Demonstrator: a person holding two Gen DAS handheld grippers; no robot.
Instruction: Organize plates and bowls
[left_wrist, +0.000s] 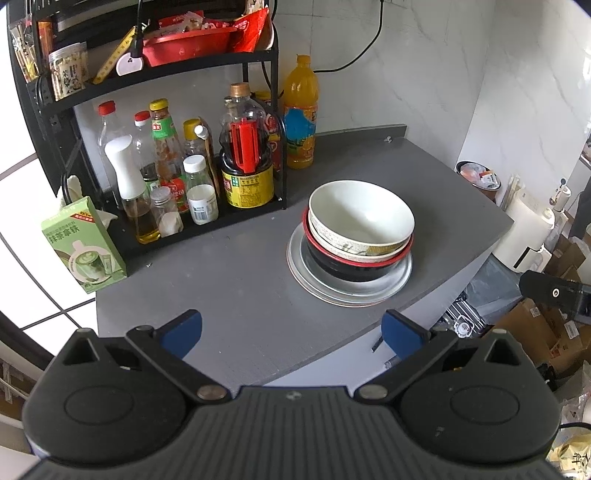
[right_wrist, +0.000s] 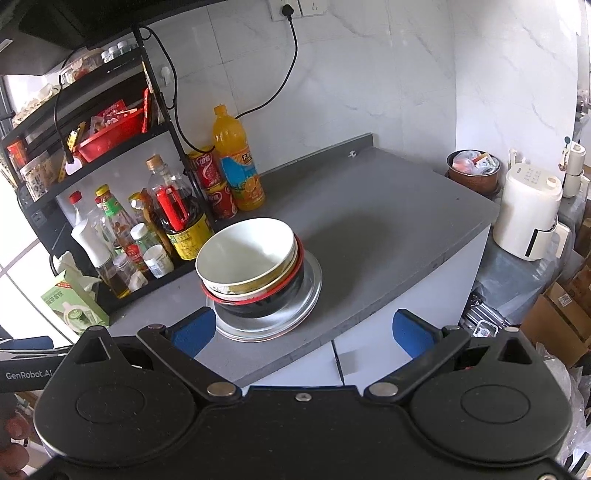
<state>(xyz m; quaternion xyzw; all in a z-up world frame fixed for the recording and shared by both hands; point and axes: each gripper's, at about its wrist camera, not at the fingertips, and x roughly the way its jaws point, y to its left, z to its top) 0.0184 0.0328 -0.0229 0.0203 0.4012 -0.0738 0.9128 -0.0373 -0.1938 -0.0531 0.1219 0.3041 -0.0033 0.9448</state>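
A stack stands on the grey counter: a white bowl on top, nested in a patterned bowl and a black bowl with a red rim, all on metal plates. The same stack shows in the right wrist view, with the white bowl above the plates. My left gripper is open and empty, held back over the counter's front edge, short of the stack. My right gripper is open and empty, near the front edge just before the stack.
A black rack with sauce bottles stands at the back left. An orange juice bottle stands beside it, with a green carton at the left edge. A white appliance and a bin sit beyond the counter's right side.
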